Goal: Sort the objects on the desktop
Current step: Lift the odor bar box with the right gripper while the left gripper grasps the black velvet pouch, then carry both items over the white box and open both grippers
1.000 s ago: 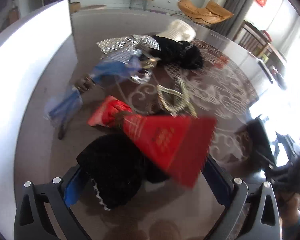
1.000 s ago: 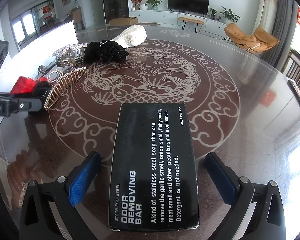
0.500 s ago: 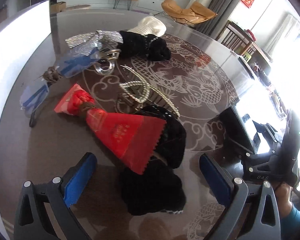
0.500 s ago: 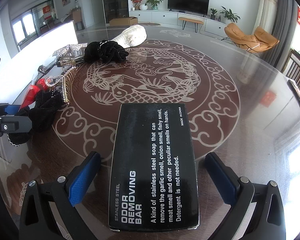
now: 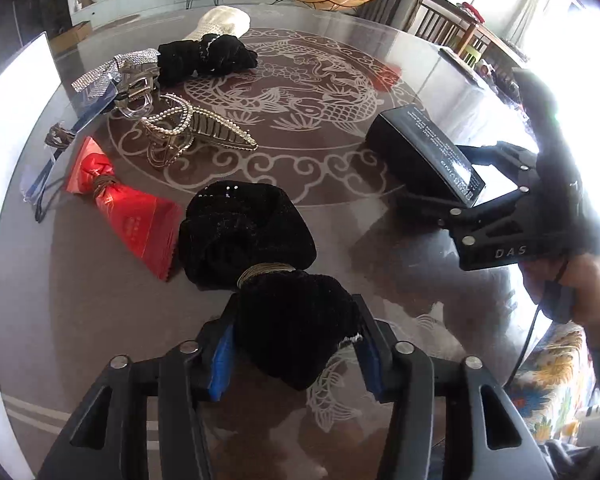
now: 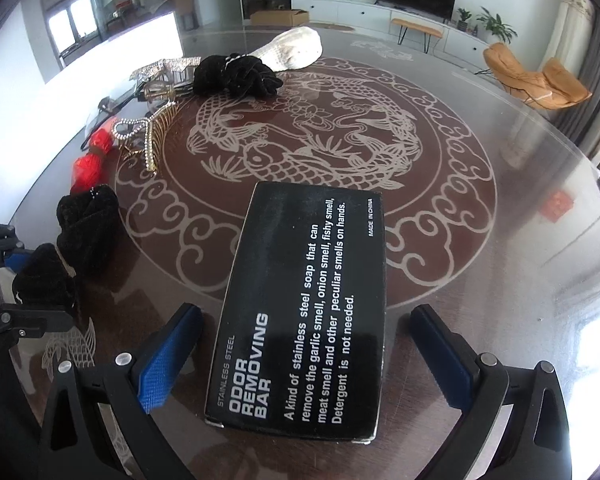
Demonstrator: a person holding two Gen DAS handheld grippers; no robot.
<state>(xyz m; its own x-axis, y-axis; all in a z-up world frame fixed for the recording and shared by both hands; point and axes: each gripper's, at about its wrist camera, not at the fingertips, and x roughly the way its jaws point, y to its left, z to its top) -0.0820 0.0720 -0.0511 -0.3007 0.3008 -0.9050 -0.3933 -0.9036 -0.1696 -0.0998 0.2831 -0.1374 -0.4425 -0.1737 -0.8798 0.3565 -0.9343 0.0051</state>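
Observation:
My left gripper (image 5: pixel 296 344) is shut on the near end of a black velvet bow (image 5: pixel 260 256) that lies on the round glass table (image 5: pixel 80 312); it also shows in the right wrist view (image 6: pixel 76 244). My right gripper (image 6: pixel 304 356) is open, its fingers on either side of a black "odor removing bar" box (image 6: pixel 304 304) without touching it. The box (image 5: pixel 424 156) and right gripper (image 5: pixel 492 216) show at the right of the left wrist view.
A red candy pouch (image 5: pixel 128 212) lies left of the bow. Beyond are a pearl and gold hair comb (image 5: pixel 196 132), a clear clip (image 5: pixel 136 96), a silver glitter piece (image 5: pixel 108 72), a black scrunchie (image 5: pixel 204 58) and a cream knit item (image 5: pixel 220 24).
The left gripper swung right from the red pouch onto the black bow and closed on its near end. The right gripper and box have not moved.

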